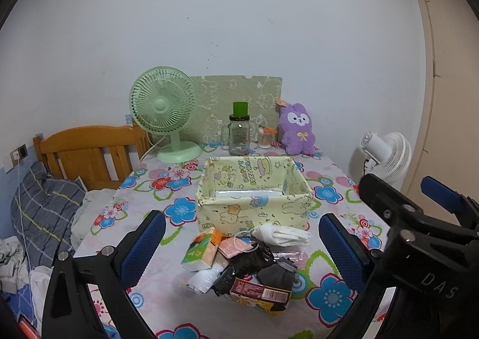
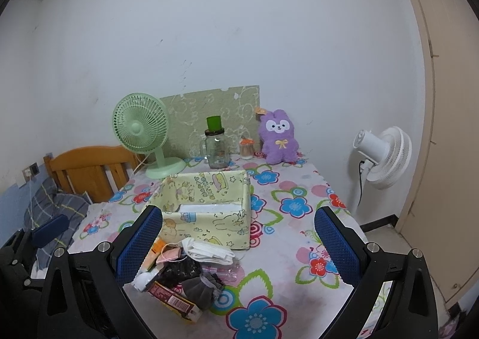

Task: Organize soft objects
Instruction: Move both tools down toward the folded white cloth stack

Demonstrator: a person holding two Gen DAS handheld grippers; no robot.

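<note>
Both my tongs are spread wide, gripping nothing: left tongs [image 1: 242, 252], right tongs [image 2: 238, 246], hovering above the floral tabletop [image 2: 287, 252]. Pile of soft items [image 1: 248, 261] lies just in front of the yellow fabric box [image 1: 254, 189], near its front wall.

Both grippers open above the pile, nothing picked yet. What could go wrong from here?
1. The pile is tangled: a string loops over the black items, so grabbing one may drag others along.
2. Stiff packets sit mixed with the soft gray sock; a grasp there could catch the wrong thing.
3. The fabric box looks light; a drop against its wall might push or tip it.
</note>
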